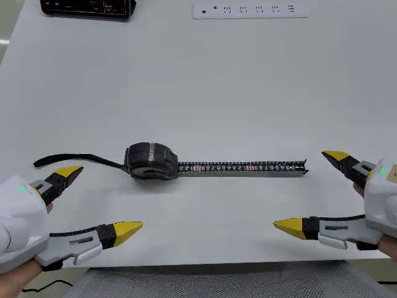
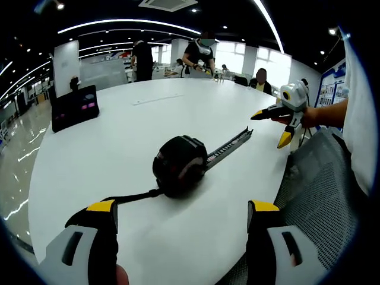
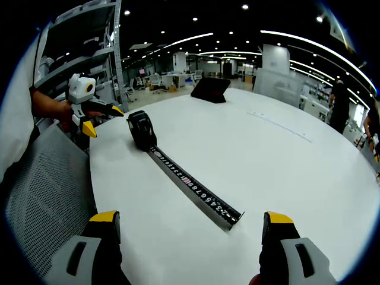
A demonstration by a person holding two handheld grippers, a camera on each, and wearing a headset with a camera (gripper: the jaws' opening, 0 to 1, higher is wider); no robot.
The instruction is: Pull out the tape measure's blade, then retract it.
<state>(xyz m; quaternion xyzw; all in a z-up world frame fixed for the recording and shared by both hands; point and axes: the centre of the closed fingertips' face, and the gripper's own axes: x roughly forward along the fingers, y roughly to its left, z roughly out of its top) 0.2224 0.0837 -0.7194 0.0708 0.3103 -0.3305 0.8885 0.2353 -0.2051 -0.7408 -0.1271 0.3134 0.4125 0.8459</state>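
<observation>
The left tongs (image 1: 108,197) are held in a hand at the near left corner of a white worktop (image 1: 217,93). Their two yellow-tipped jaws are spread wide and point inward to the right, holding nothing. The right tongs (image 1: 300,188) mirror them at the near right corner, with jaws just as wide, empty, and pointing left. The two pairs are well apart.

Between them a black tape measure (image 1: 151,161) lies on its side, its case closer to the left tongs. Its blade (image 1: 242,167) lies extended flat along the worktop toward the right tongs, and the end hook is near that pair's farther jaw without touching it. A black strap (image 1: 68,159) trails from the case to the left, passing just beyond the left tongs.

At the far edge sit a white power strip (image 1: 249,10) and a dark device (image 1: 87,6). Grey mesh (image 1: 217,282) borders the near edge. The gripper views show a large hall with ceiling strip lights, metal shelving (image 3: 89,41) and distant people (image 2: 199,53).
</observation>
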